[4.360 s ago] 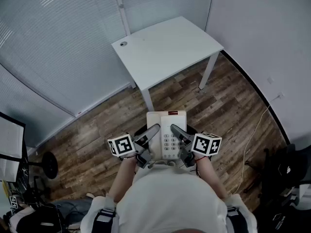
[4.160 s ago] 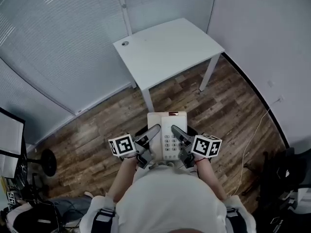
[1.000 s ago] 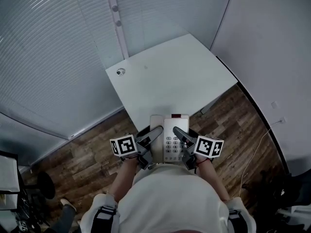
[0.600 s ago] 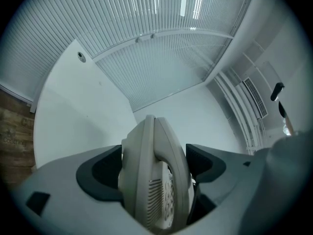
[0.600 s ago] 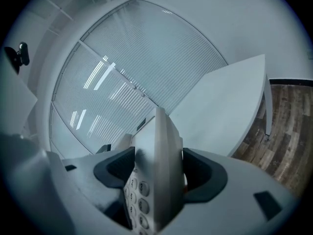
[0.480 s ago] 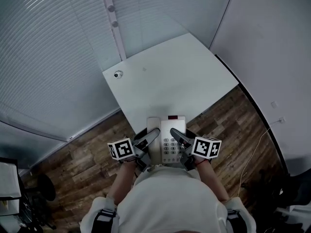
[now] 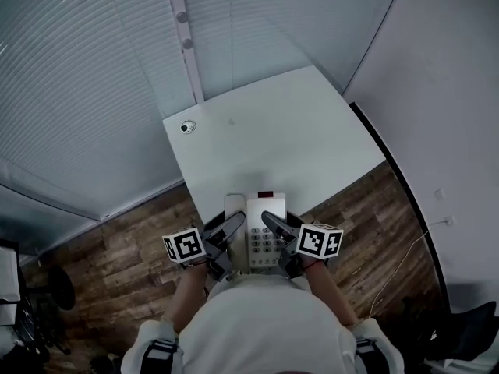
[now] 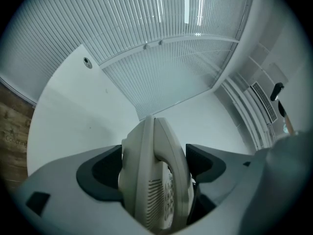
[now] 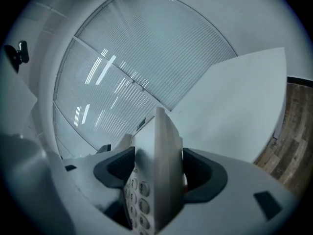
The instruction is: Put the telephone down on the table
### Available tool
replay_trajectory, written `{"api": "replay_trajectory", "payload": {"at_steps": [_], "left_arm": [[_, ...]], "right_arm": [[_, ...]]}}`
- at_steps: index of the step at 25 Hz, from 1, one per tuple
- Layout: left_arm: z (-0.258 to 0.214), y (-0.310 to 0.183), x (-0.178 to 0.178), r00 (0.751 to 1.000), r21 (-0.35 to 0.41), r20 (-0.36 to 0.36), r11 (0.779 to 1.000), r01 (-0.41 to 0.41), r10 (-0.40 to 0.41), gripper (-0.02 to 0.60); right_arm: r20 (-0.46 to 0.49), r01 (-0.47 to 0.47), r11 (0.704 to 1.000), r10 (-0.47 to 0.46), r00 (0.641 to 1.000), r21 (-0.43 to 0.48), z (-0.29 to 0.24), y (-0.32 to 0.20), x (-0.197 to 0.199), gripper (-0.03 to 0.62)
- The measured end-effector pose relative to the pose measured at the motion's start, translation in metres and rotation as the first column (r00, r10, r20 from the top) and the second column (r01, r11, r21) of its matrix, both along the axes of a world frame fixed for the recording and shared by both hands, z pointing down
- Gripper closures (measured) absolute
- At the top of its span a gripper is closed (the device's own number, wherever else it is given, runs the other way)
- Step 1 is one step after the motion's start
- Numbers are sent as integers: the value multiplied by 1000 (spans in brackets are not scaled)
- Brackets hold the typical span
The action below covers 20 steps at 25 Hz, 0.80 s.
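Note:
A cream desk telephone (image 7: 261,228) with its handset on the left and a keypad is held in the air between both grippers, over the near edge of the white table (image 7: 273,142). My left gripper (image 7: 226,228) is shut on its handset side (image 8: 154,180). My right gripper (image 7: 274,226) is shut on its keypad side (image 9: 156,175). Both marker cubes show just in front of the person's body.
The table stands in a corner between a window with closed blinds (image 7: 86,76) and a plain wall (image 7: 444,92). A small round cable port (image 7: 185,128) sits at the table's far left corner. Wood floor (image 7: 109,248) lies on either side.
The person has walked up to the table with the telephone held in both grippers. The table was well ahead; now the phone hangs over its near edge.

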<state>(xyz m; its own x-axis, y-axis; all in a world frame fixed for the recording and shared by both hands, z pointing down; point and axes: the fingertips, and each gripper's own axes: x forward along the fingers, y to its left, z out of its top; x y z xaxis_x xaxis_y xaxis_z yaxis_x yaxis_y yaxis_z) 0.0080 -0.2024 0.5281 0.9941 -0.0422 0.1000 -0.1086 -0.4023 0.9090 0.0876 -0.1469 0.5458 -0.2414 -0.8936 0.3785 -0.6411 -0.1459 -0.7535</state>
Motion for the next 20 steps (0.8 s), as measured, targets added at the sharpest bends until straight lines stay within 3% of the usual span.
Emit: {"api": "replay_trajectory", "payload": {"at_steps": [10, 20], "left_arm": [[-4, -42, 47, 993, 5, -7, 993, 117, -117, 193], [7, -67, 80, 970, -10, 9, 970, 243, -243, 193]], "right_arm": [[-9, 112, 994, -112, 994, 6, -3, -50, 53, 281], [-6, 230, 973, -230, 973, -10, 7, -86, 92, 281]]}}
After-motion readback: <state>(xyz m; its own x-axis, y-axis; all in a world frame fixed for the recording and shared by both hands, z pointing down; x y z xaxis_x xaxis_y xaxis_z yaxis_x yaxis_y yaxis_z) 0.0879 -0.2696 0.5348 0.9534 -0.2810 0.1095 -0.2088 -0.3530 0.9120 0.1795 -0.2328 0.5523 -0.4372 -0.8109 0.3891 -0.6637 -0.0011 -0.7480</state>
